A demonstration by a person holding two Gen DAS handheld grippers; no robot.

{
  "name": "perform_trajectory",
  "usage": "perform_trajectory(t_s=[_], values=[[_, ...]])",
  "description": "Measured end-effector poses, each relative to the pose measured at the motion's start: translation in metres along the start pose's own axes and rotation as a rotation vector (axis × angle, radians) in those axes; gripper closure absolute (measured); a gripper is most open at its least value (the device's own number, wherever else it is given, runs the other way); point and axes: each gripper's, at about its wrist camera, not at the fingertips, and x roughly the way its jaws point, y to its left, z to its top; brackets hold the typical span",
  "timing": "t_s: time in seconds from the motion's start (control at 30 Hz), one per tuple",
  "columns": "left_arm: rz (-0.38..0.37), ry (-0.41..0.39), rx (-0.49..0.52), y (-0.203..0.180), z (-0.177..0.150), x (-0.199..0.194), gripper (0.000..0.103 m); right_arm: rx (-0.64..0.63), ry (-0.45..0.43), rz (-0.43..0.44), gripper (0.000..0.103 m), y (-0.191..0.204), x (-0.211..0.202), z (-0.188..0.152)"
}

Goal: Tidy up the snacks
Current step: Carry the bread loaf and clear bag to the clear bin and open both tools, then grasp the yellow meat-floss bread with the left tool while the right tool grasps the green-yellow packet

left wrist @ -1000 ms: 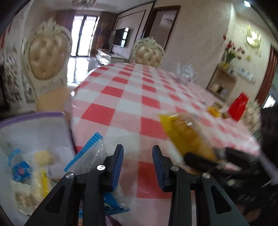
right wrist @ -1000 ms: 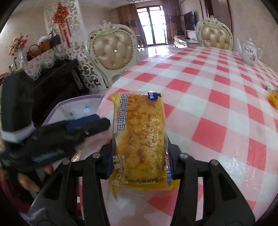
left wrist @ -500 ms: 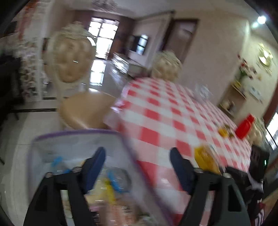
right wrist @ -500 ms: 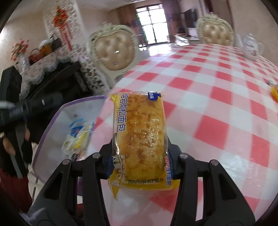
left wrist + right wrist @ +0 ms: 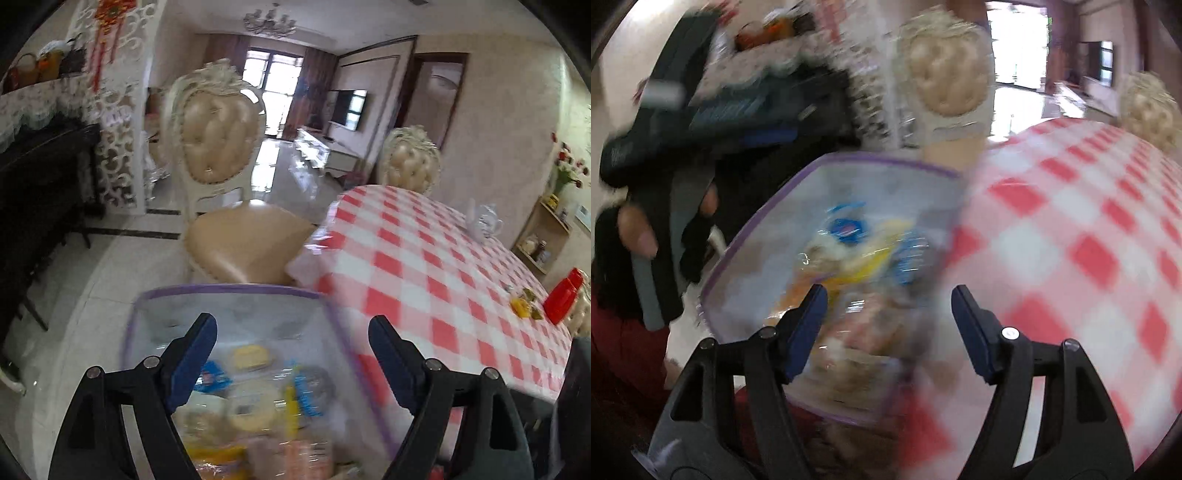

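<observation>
Right tool agape, checked tablecloth, chair

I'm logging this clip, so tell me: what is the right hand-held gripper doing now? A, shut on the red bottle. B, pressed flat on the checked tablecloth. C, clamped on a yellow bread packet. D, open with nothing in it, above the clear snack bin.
D: the right hand-held gripper has its jaws spread wide and empty, with the clear snack bin of packets below.
</observation>
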Motion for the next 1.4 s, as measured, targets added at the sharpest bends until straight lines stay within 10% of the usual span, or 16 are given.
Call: perform_trajectory(t_s=[0.43,0.7,1.17,1.23,1.3,1.4], values=[[-0.491,0.241,0.299,-0.316,-0.016,0.134,0.016,0.665,-0.148,-0.524,0.023,-0.305,-0.171,-0.118],[-0.608,0.271,0.516,-0.504,-0.035,0.221,0.016,1.013,-0.271,-0.559,0.023,-0.402,-0.25,-0.204],[-0.652,0.384,0.679,-0.6,-0.045,0.3,0.016,0.926,-0.419,-0.582,0.023,-0.472,-0.264,-0.157],[-0.676,0.413,0.685,-0.599,-0.047,0.302,0.022,0.933,-0.44,-0.58,0.023,-0.488,-0.26,-0.144],[-0.669,0.407,0.669,-0.592,-0.044,0.302,0.051,0.928,-0.45,-0.579,0.023,-0.5,-0.252,-0.125],[-0.686,0.415,0.65,-0.581,-0.041,0.3,0.053,0.885,-0.398,-0.607,0.023,-0.512,-0.234,-0.095]])
